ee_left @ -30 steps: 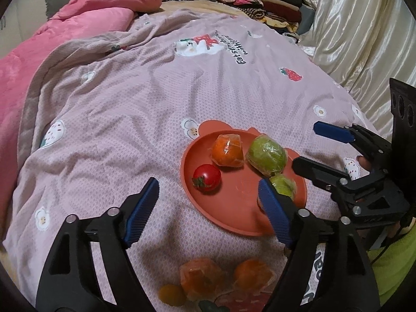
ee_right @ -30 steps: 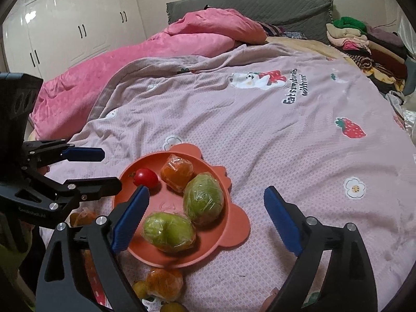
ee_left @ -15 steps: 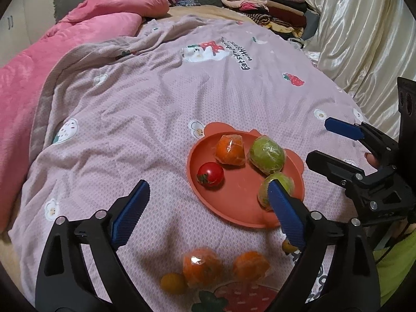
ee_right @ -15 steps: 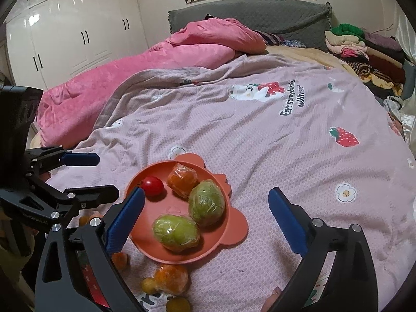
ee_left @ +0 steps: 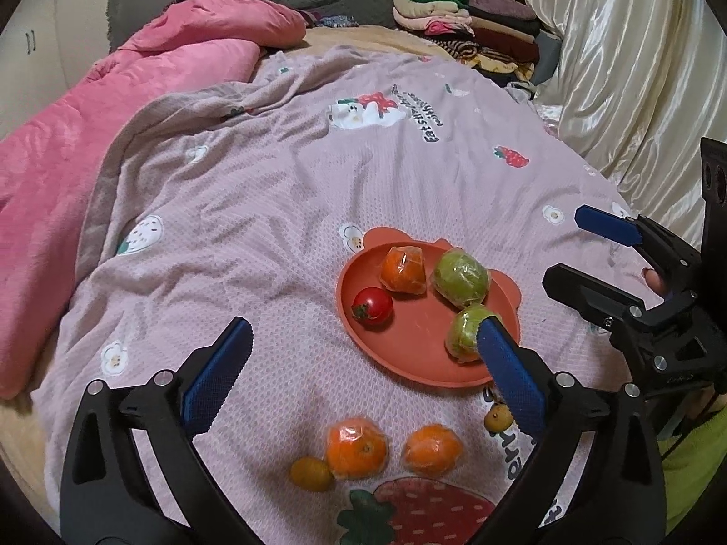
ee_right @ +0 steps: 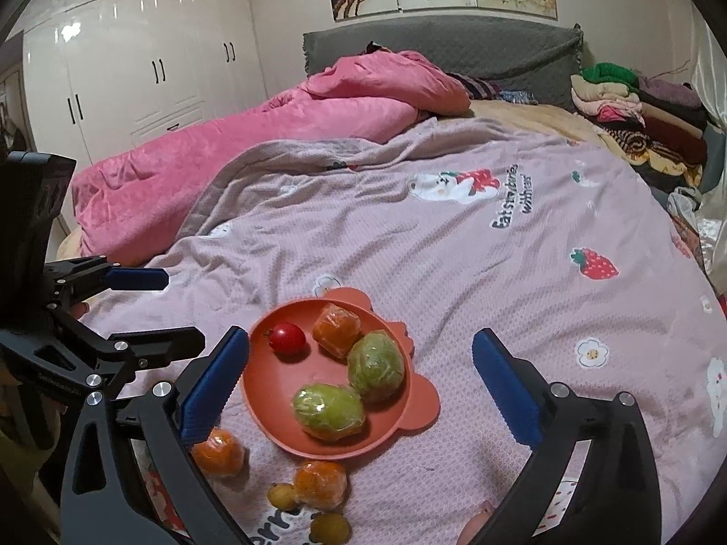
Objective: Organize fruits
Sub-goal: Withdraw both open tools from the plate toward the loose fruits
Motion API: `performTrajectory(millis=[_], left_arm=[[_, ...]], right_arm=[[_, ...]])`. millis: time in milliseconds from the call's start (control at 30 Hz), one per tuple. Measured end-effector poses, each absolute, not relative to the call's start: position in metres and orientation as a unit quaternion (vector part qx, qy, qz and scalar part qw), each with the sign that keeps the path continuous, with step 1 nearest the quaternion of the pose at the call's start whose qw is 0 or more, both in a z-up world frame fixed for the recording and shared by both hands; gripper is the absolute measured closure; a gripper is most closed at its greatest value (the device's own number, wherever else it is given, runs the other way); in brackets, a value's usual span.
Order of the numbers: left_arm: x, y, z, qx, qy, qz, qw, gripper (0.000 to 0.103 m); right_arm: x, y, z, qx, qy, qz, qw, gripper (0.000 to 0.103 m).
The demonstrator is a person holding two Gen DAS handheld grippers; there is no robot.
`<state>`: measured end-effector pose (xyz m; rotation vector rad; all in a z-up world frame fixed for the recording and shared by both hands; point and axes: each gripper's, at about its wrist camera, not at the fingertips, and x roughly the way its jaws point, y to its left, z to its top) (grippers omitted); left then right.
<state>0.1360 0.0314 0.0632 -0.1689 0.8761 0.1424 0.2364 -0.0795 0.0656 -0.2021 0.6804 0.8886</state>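
An orange-red plate (ee_left: pixel 409 359) (ee_right: pixel 272 386) on the mauve bedspread holds a tomato (ee_left: pixel 372 309), a wrapped orange (ee_left: pixel 403 269) and two wrapped green fruits (ee_left: pixel 461 277) (ee_left: pixel 463 334). In front of the plate lie two wrapped oranges (ee_left: pixel 356 447) (ee_left: pixel 431 448) and small yellow fruits (ee_left: pixel 311 473) (ee_left: pixel 497 418). My left gripper (ee_left: pixel 363 323) hovers above the plate's near-left side, its jaws opening with nothing between them. My right gripper (ee_right: pixel 361 335), also opening and holding nothing, hangs over the plate's right side (ee_left: pixel 563 245).
A pink quilt (ee_left: pixel 91 136) is bunched along the left of the bed. Folded clothes (ee_left: pixel 463 22) are stacked at the far right by a shiny curtain (ee_left: pixel 636 68). White wardrobes (ee_right: pixel 136 68) and a grey headboard (ee_right: pixel 454 50) stand behind the bed.
Both grippers drew up and back from the plate while their jaws widened. More of the loose fruit in front of the plate came into view.
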Motion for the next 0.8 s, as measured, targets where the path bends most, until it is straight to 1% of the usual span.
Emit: performTrajectory(millis=[367,800], left_arm=[[0.119,0.028,0.079,-0.082,0.398,0.069,0.911,0.01],[0.106,0.02,0.083,-0.075,0.393,0.061,0.915,0.01]], right_arm=[[0.214,-0.094,0.083,-0.081,0.306,0.421,0.85,0.005],[0.199,-0.107,0.081,-0.084,0.313,0.407,0.854,0.005]])
